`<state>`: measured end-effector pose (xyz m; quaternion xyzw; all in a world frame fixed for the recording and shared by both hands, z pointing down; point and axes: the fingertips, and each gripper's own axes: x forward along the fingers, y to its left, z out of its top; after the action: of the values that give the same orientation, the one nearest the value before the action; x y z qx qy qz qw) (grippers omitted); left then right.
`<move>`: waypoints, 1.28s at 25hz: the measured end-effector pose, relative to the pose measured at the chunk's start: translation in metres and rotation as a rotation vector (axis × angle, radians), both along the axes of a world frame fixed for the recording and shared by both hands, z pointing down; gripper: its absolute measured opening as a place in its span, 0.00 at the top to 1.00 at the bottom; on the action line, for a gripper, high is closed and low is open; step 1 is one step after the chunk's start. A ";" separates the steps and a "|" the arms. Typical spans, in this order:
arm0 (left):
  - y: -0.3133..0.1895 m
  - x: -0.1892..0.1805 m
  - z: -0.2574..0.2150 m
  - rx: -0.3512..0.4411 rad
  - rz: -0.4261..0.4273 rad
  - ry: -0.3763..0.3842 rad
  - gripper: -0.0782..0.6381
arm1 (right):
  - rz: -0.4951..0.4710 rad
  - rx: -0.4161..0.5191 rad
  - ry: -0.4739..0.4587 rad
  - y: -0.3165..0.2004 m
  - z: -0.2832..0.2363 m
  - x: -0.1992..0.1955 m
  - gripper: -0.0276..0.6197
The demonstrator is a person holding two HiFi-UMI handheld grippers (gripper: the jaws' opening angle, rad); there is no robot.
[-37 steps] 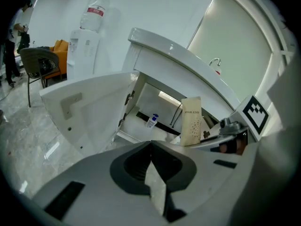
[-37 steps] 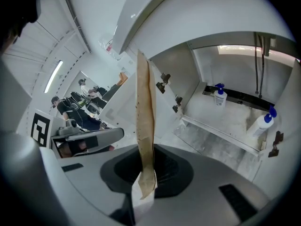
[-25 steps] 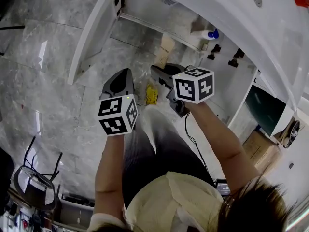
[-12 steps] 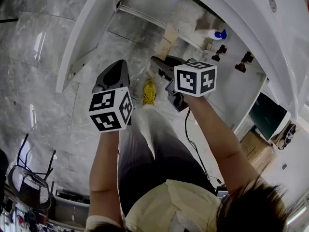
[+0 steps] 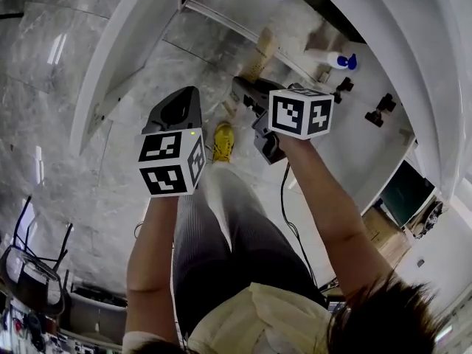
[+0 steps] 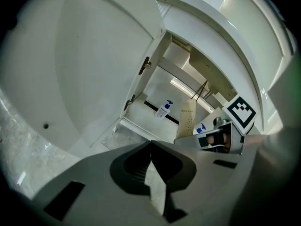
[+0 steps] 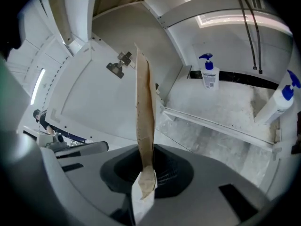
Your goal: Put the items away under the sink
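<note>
A flat tan paper pouch (image 7: 144,112) stands upright out of my right gripper (image 7: 146,161), which is shut on its lower end. In the head view the pouch (image 5: 259,59) points toward the open under-sink cabinet (image 5: 310,28), just ahead of my right gripper (image 5: 245,88). My left gripper (image 5: 181,100) hangs beside it to the left, short of the cabinet. Seen from its own camera, my left gripper (image 6: 151,145) is shut with nothing held. The pouch (image 6: 187,120) and the right gripper's marker cube (image 6: 241,113) show to its right.
Two white pump bottles with blue tops (image 7: 209,74) (image 7: 282,98) stand on the cabinet floor (image 7: 221,108). Pipes (image 7: 251,27) hang at the back. The white cabinet door (image 5: 122,65) is swung open on the left. A person's yellow shoe (image 5: 223,140) is below, on grey marble floor (image 5: 66,124).
Both grippers have sunk lower in front of the open cabinet, the right one still carrying the pouch. The cabinet and bottles sit higher in the head view.
</note>
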<state>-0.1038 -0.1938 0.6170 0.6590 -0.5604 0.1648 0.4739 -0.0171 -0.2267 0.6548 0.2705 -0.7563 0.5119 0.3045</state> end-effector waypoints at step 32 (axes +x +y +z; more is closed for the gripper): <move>-0.089 0.028 0.075 0.060 0.005 -0.004 0.84 | -0.041 0.045 0.161 -0.095 0.096 0.045 0.86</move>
<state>-0.0756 -0.2827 0.6920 0.6741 -0.5643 0.1507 0.4522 0.0275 -0.3217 0.7506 0.3020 -0.7460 0.4650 0.3689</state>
